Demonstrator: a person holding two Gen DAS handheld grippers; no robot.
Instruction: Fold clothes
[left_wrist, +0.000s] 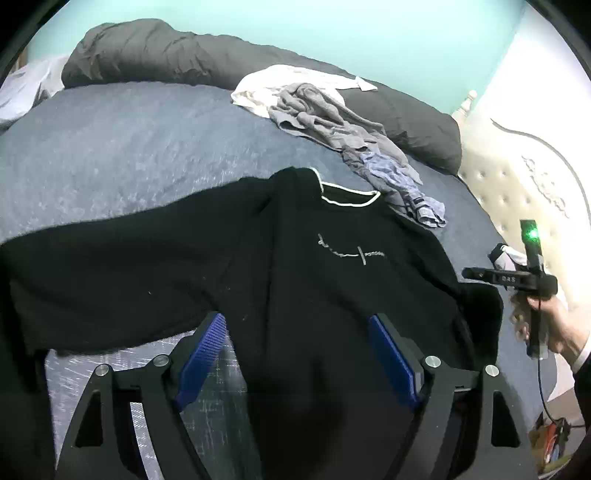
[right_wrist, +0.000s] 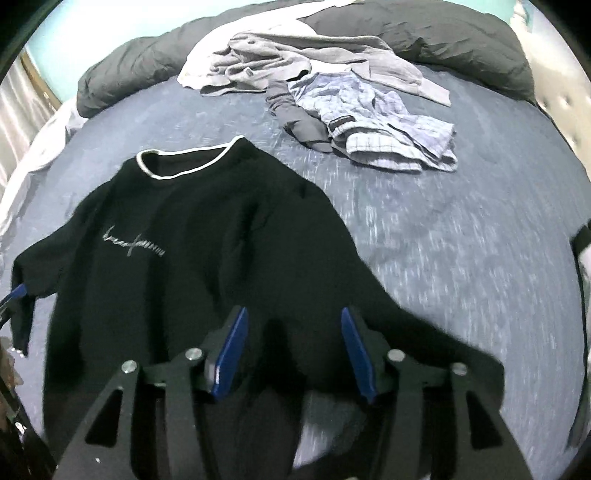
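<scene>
Blue-grey bed (left_wrist: 122, 147) fills both views, teal wall behind, a tufted cream headboard (left_wrist: 517, 192) off to one side, dark duvet (left_wrist: 166, 55) bunched along the far edge. Front and centre lies the black sweatshirt (left_wrist: 295, 266), spread face up, white-trimmed collar (left_wrist: 347, 197) pointing away from both cameras, hem toward them, so its long axis runs straight out ahead of the tongs. Left tongs (left_wrist: 297, 350) hang over the lower body of the sweatshirt, jaws spread wide, blue pads clear of the cloth, nothing gripped. Right tongs (right_wrist: 291, 350) sit over the hem on the other side, where the sleeve (right_wrist: 424, 332) trails out; jaws parted here too, no fabric pinched that I can see. From the left view the right tongs (left_wrist: 509, 280) show out past the sweatshirt's edge, a hand wrapped round the handle. Each hand is nearest its own sleeve: the left sleeve (left_wrist: 92, 266) stretches out flat and long, the natural first fold, I'd judge. Beyond the collar, well apart from the tongs, waits a crumpled heap (right_wrist: 332, 81) of grey and pale checked clothes, still unfolded. Right view is smeared, so fine detail there is shaky.
</scene>
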